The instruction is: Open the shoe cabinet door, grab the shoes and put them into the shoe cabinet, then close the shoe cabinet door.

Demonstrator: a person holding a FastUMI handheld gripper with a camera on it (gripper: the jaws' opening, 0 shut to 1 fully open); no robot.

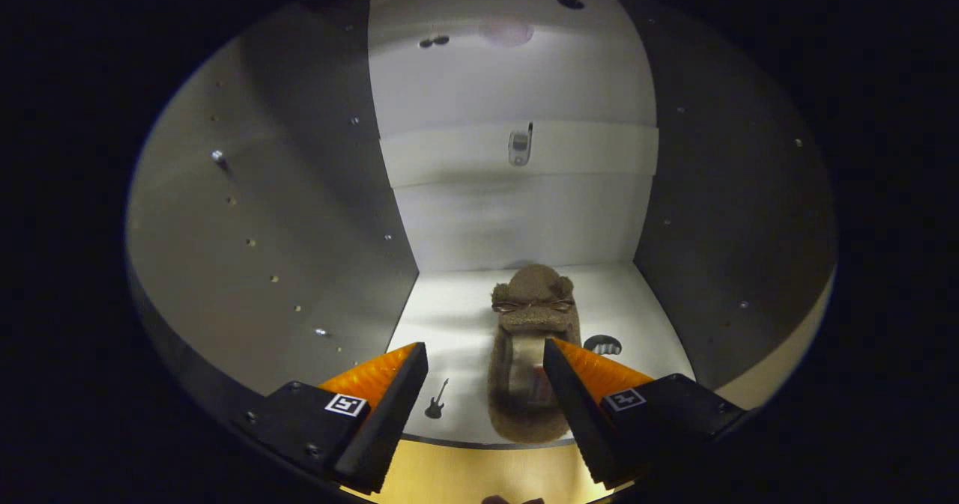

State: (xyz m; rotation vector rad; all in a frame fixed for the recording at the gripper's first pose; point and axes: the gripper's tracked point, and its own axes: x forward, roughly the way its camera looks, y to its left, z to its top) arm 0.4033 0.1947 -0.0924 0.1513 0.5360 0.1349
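1. On the left, the grey left side wall [300, 212] of the shoe cabinet is seen, dotted with rows of small holes and a few metal pins.
2. Low on the left, one finger of the gripper [485, 354] is seen reaching over the front lip of the cabinet floor [449, 317]; a small guitar sticker [436, 400] lies on the floor just beside that finger's tip.
3. The fingers are held wide apart and nothing is clamped between them.
4. In the middle, a brown fuzzy slipper [530, 317] is found lying on the white cabinet floor, its toe pointed at the back wall and its heel at the front edge. It sits in the gap between the fingers, nearer the right one, whose tip overlaps the slipper's side; contact cannot be told.
5. A small bow is seen across the slipper's upper.
6. Behind the slipper, the white back wall [517, 219] is crossed by a horizontal band, where a phone sticker [519, 147] is fixed.
7. A dark sticker [602, 344] is seen on the floor just right of the slipper.
8. On the right, the grey right side wall [719, 212] is seen in shadow.
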